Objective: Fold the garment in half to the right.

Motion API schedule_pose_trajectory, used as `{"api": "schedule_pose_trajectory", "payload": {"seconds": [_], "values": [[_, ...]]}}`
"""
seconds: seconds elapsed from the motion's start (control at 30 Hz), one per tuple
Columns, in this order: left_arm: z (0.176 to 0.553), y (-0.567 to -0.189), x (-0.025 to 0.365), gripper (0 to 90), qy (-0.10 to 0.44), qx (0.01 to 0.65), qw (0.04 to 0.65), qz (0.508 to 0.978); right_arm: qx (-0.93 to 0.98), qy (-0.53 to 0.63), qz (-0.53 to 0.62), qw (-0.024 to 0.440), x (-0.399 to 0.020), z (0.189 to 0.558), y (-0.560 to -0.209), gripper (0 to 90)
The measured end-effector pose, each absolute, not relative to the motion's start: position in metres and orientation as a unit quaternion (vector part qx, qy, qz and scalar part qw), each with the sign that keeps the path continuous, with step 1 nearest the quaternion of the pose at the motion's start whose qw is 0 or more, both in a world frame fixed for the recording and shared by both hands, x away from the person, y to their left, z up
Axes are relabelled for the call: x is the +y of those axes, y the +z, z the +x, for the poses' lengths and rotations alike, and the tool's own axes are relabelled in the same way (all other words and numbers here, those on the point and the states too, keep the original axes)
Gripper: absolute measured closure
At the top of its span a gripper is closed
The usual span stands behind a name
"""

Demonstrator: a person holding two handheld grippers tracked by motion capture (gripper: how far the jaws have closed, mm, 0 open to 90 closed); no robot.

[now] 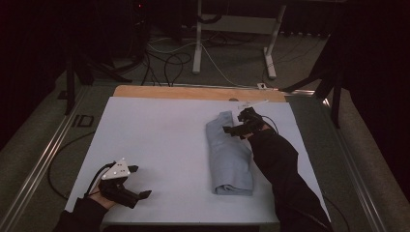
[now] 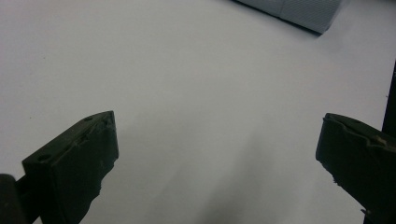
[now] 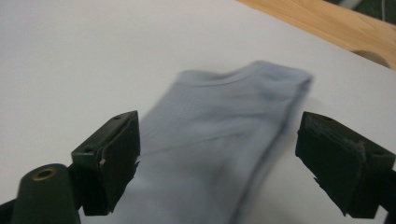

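Dark floor and trailing cables surround a table [image 1: 145,92] topped with a white sheet, on which a blue cloth [image 1: 229,154] lies folded into a long strip, right of centre, running from the far side toward the person.

The right gripper [image 1: 241,124] hangs at the strip's far end, just beside its right edge. In the right gripper view its jaws stand wide apart with nothing pinched; the cloth [image 3: 219,140] lies below and ahead, between them but not touched by the pads. The left gripper [image 1: 131,182] rests at the near left corner, well apart from the cloth, jaws also spread over bare sheet, the cloth's end [image 2: 299,11] far ahead.

Judging by this, a fold has been laid down and the cloth let go. A further fold, if wanted, would probably call for the right gripper to come down onto the far end and close on it, then carry it toward the near end, with the left one steadying.
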State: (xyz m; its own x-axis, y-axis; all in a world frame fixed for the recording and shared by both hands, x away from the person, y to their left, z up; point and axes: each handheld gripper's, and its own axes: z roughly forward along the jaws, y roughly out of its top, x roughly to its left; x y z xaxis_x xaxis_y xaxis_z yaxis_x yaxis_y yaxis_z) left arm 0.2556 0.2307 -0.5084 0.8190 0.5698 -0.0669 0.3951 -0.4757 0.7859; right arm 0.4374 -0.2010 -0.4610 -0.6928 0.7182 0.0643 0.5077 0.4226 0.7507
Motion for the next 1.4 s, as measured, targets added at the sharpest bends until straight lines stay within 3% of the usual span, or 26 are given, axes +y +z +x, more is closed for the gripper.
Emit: {"api": "schedule_pose_trajectory", "payload": {"seconds": [0.27, 0.4, 0.5, 0.53, 0.6, 0.63, 0.77, 1.1, 1.4], "values": [[0.256, -0.509, 0.231, 0.3, 0.102, 0.284, 0.426, 0.853, 0.852, 0.405, 0.317, 0.095, -0.190, 0.370, -0.456, 15.9], [0.256, -0.509, 0.231, 0.3, 0.103, 0.282, 0.424, 0.855, 0.855, 0.419, 0.290, 0.100, -0.187, 0.339, -0.453, 47.3], [0.257, -0.509, 0.231, 0.3, 0.103, 0.284, 0.425, 0.853, 0.865, 0.414, 0.262, 0.108, -0.184, 0.316, -0.454, 60.3], [0.257, -0.509, 0.231, 0.3, 0.103, 0.284, 0.425, 0.853, 0.865, 0.414, 0.262, 0.108, -0.184, 0.316, -0.454, 60.3], [0.257, -0.510, 0.231, 0.3, 0.102, 0.283, 0.422, 0.855, 0.880, 0.393, 0.239, 0.114, -0.181, 0.305, -0.460, 72.2], [0.257, -0.510, 0.231, 0.3, 0.102, 0.282, 0.422, 0.855, 0.880, 0.393, 0.239, 0.114, -0.181, 0.305, -0.460, 72.2], [0.256, -0.510, 0.232, 0.3, 0.101, 0.283, 0.425, 0.854, 0.898, 0.355, 0.233, 0.116, -0.182, 0.304, -0.481, 89.1], [0.256, -0.510, 0.231, 0.3, 0.101, 0.281, 0.424, 0.855, 0.913, 0.322, 0.239, 0.080, -0.189, 0.299, -0.514, 90.0], [0.255, -0.509, 0.231, 0.3, 0.103, 0.282, 0.424, 0.855, 0.912, 0.326, 0.238, 0.069, -0.195, 0.288, -0.519, 90.0]]}}
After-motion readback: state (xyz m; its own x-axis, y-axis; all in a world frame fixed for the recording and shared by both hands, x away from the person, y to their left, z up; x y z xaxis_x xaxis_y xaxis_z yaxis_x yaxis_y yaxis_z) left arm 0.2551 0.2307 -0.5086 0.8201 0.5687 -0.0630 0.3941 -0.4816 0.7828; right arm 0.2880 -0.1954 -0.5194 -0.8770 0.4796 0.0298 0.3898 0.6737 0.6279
